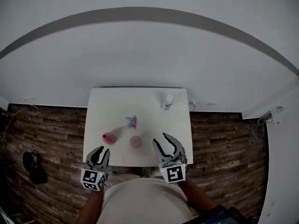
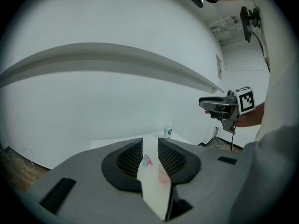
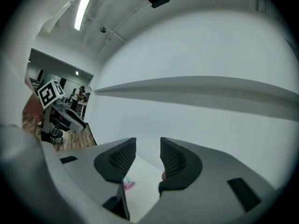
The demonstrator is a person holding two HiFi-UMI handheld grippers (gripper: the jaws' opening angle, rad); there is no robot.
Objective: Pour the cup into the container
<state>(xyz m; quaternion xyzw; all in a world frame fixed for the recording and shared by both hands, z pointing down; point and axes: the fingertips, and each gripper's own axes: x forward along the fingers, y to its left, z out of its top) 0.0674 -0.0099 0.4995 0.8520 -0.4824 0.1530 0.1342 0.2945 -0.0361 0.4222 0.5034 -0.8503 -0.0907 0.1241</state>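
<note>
White table (image 1: 107, 101) against a plain white wall (image 1: 140, 50), dark wood-plank floor (image 1: 46, 134) either side.

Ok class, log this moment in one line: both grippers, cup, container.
left hand-held gripper: open, empty | right hand-held gripper: open, empty | pink cup: untouched | container: beside cup, apart | pour: not started

**A bare test room off an open office**

A small white table (image 1: 107, 106) stands against a blank white wall (image 1: 140, 45) on wood-plank flooring (image 1: 51, 134), with loose cables (image 1: 254, 130) at centre right. Upper left in the right gripper view hangs a ceiling strip light (image 3: 82, 10), with people (image 3: 77, 95) in a workspace below it.
</note>
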